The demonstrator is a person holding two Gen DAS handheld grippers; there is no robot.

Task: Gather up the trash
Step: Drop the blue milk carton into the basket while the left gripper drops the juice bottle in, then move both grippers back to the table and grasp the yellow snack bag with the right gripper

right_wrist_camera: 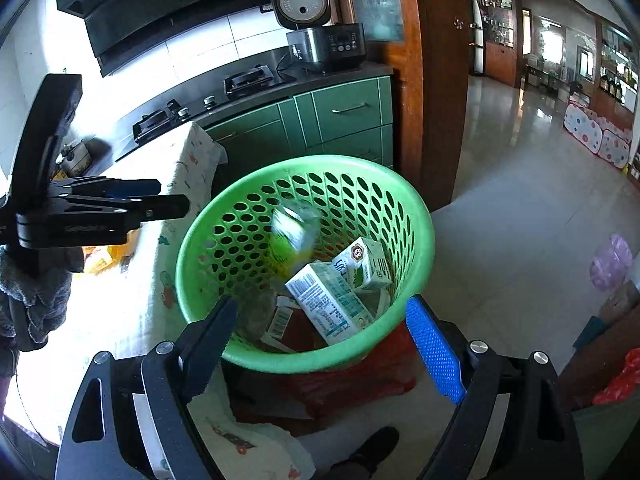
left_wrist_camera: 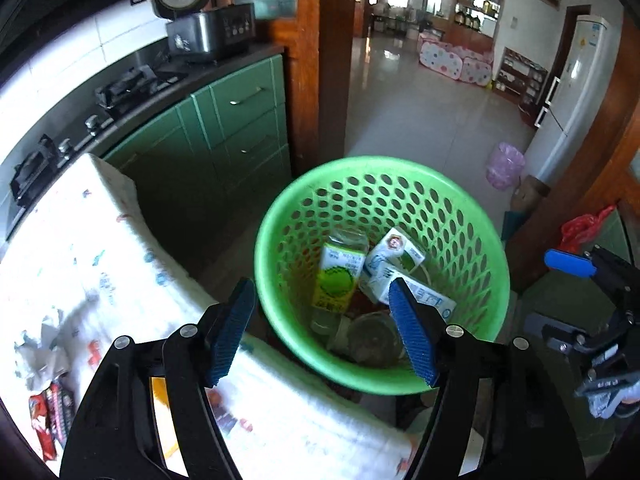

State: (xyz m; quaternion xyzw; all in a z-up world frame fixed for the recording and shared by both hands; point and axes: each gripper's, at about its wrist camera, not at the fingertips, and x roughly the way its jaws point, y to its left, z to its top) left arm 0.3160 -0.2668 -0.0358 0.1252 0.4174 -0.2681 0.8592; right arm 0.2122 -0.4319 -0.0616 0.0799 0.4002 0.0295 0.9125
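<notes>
We hold both tools over a green perforated basket [left_wrist_camera: 280, 216] that stands beside the cloth-covered worktop [left_wrist_camera: 120, 248]; inside it lie a yellow-green carton [left_wrist_camera: 338, 276], two white cartons [right_wrist_camera: 332, 304] and some clear plastic at the bottom; in the right wrist view the yellow-green carton is blurred above the others; the left tool [left_wrist_camera: 324, 328] stands with its blue pads well apart and nothing between them, and the right tool [right_wrist_camera: 324, 344] is likewise spread wide and empty; on the worktop at the left lie crumpled white paper [left_wrist_camera: 44, 344] and a red wrapper [left_wrist_camera: 48, 412]; a red bag [right_wrist_camera: 360, 384] lies under the basket; behind are green cabinets [left_wrist_camera: 240, 120], a gas hob [right_wrist_camera: 208, 100], a rice cooker [right_wrist_camera: 320, 28] with its lid up, a wooden door frame [left_wrist_camera: 332, 60], a pink bag [left_wrist_camera: 504, 164] on the tiled floor and a white fridge [left_wrist_camera: 576, 88]
</notes>
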